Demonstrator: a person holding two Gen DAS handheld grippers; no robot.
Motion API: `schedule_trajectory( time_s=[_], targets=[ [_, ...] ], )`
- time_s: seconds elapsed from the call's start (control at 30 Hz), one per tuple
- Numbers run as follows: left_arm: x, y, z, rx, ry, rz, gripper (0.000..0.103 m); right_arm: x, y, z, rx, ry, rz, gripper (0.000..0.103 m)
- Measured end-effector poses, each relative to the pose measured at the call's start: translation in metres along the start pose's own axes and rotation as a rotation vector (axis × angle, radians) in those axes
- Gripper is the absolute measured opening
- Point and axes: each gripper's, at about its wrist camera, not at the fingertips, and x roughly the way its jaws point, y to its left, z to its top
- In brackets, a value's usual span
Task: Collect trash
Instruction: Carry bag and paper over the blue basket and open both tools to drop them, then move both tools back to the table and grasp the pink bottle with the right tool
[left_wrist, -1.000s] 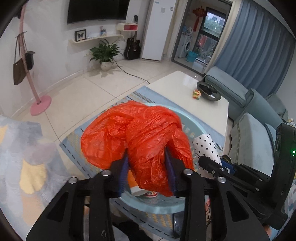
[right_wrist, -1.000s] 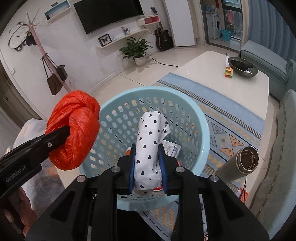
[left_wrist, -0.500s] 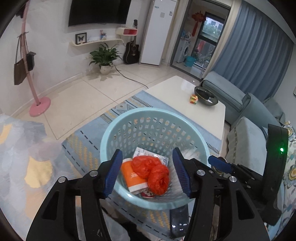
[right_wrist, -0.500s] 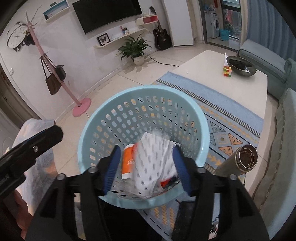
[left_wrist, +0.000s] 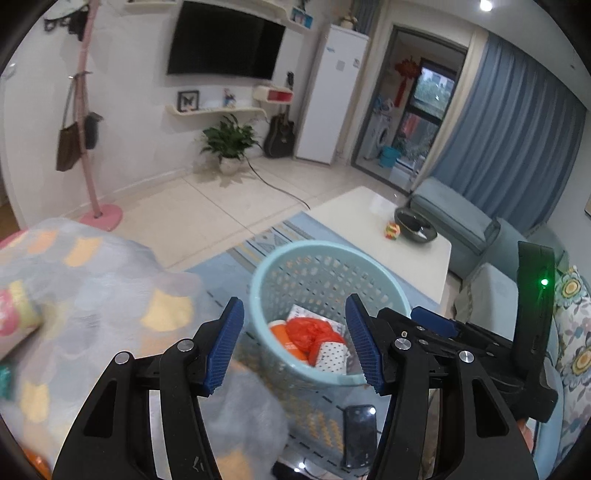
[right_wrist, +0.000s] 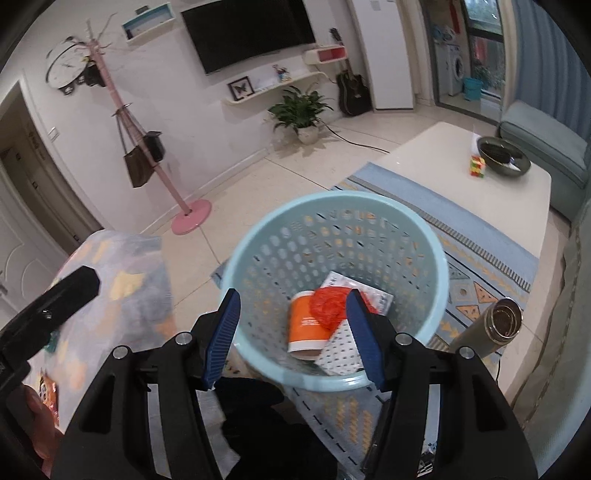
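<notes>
Right, both drops look done. Left to right: our left gripper (left_wrist: 295, 343) has its jaws apart with nothing between them, hovering over the blanket (left_wrist: 92, 280) at the near left edge of the basket (left_wrist: 266, 280). Our right gripper (right_wrist: 293, 336) is also spread and empty, above the basket's near rim.

Trash is in the basket: orange cup (right_wrist: 306, 325) on its side, red plastic bag (right_wrist: 328, 304) bunched just right of it, spotted white bag (right_wrist: 341, 349) near the front wall, a flat paper packet (right_wrist: 373, 295) behind them.

Risks from here, as we judge it:
- The two grippers sit close together; swinging either sideways could knock them into each other.
- The basket is light and on the rug (right_wrist: 480, 266); clipping the rim on the way out could tip it and spill the lot.
- The metal flask (right_wrist: 495, 328) just right of the basket, and the phone (left_wrist: 358, 432) near its base, are not trash; a careless grab could bin them.
</notes>
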Motion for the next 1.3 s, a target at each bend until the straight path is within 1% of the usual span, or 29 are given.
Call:
schedule_trajectory(
  time_s=[0.1, 0.2, 0.3, 0.4, 0.5, 0.57, 0.63, 0.67, 0.73, 0.8, 0.87, 0.97, 1.07, 1.17, 1.27, 1.3],
  targets=[
    [-0.023, 0.011, -0.005, -0.021, -0.030, 0.018, 0.056, -0.006, 0.022, -0.004, -0.036, -0.003, 0.024, 0.056],
    [-0.043, 0.029, -0.007, -0.056, -0.041, 0.011, 0.056, -0.009, 0.048, -0.008, -0.084, 0.002, 0.055, 0.056],
    [-0.064, 0.045, -0.006, -0.068, -0.070, 0.056, 0.056, -0.012, 0.079, -0.014, -0.148, 0.006, 0.089, 0.056],
    [-0.086, 0.065, -0.009, -0.101, -0.097, 0.096, 0.056, -0.016, 0.116, -0.024, -0.225, 0.013, 0.133, 0.056],
    [-0.112, 0.088, -0.019, -0.142, -0.116, 0.165, 0.058, -0.020, 0.151, -0.035, -0.299, 0.019, 0.175, 0.056],
    [-0.128, 0.101, -0.031, -0.168, -0.119, 0.251, 0.066, -0.022, 0.173, -0.040, -0.337, 0.024, 0.201, 0.059],
    [-0.142, 0.114, -0.045, -0.190, -0.117, 0.315, 0.069, -0.022, 0.192, -0.043, -0.352, 0.039, 0.241, 0.070],
    [-0.150, 0.119, -0.054, -0.203, -0.118, 0.348, 0.071, -0.020, 0.202, -0.043, -0.351, 0.055, 0.271, 0.071],
    [-0.162, 0.129, -0.069, -0.220, -0.116, 0.392, 0.074, -0.018, 0.222, -0.042, -0.352, 0.075, 0.314, 0.072],
    [-0.171, 0.140, -0.088, -0.242, -0.106, 0.436, 0.074, -0.017, 0.244, -0.039, -0.352, 0.094, 0.353, 0.072],
    [-0.176, 0.146, -0.102, -0.259, -0.093, 0.450, 0.075, -0.014, 0.263, -0.037, -0.330, 0.120, 0.404, 0.074],
    [-0.176, 0.159, -0.124, -0.293, -0.068, 0.445, 0.075, -0.002, 0.291, -0.031, -0.272, 0.176, 0.468, 0.077],
    [-0.174, 0.166, -0.137, -0.303, -0.051, 0.450, 0.075, 0.022, 0.321, -0.029, -0.186, 0.276, 0.516, 0.078],
    [-0.180, 0.168, -0.149, -0.304, -0.056, 0.444, 0.075, 0.041, 0.341, -0.030, -0.127, 0.343, 0.526, 0.078],
    [-0.186, 0.174, -0.157, -0.321, -0.066, 0.439, 0.075, 0.060, 0.357, -0.032, -0.077, 0.393, 0.479, 0.078],
    [-0.188, 0.176, -0.158, -0.325, -0.071, 0.439, 0.075, 0.068, 0.362, -0.034, -0.054, 0.415, 0.451, 0.078]
  ],
)
